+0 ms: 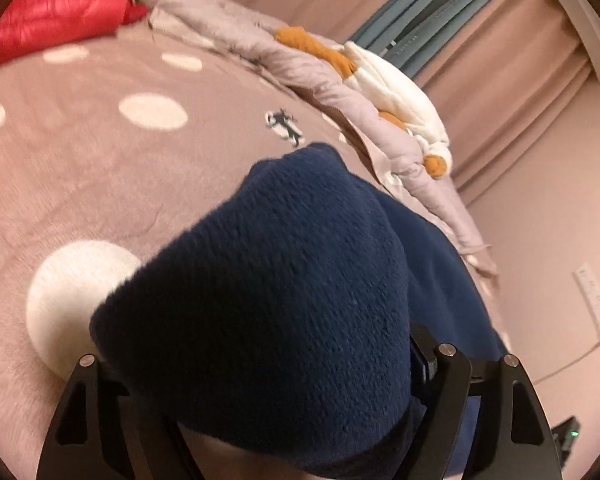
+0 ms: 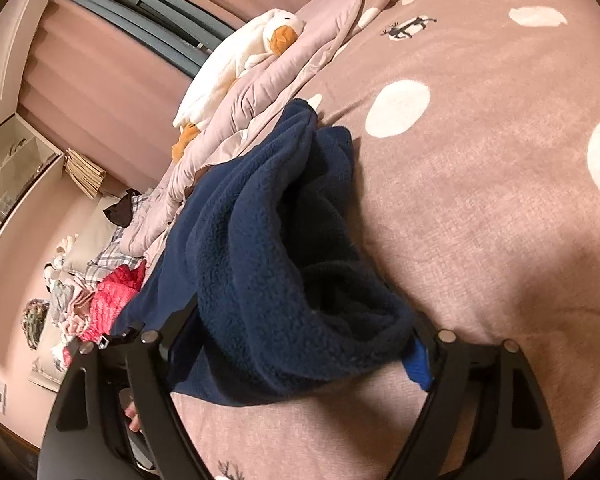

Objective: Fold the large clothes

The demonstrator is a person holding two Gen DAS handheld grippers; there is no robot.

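Note:
A navy fleece garment (image 1: 268, 264) lies bunched on the pink dotted bedspread (image 1: 100, 184). In the left wrist view it rises as a mound over my left gripper (image 1: 268, 360). The jaws stand wide around it. The cloth hides the left finger and its pad, so I cannot see whether they press. In the right wrist view the same fleece (image 2: 260, 232) stands in a thick fold between the wide fingers of my right gripper (image 2: 300, 332). It lies against the blue pad (image 2: 418, 364), but the jaws do not pinch it.
A crumpled pale quilt (image 1: 284, 56) with a white and orange plush duck (image 1: 392, 84) runs along the bed's edge. A red puffy jacket (image 1: 60, 4) lies at the far corner. A heap of clothes (image 2: 100, 296) sits beyond the bed. Curtains (image 2: 100, 92) hang behind.

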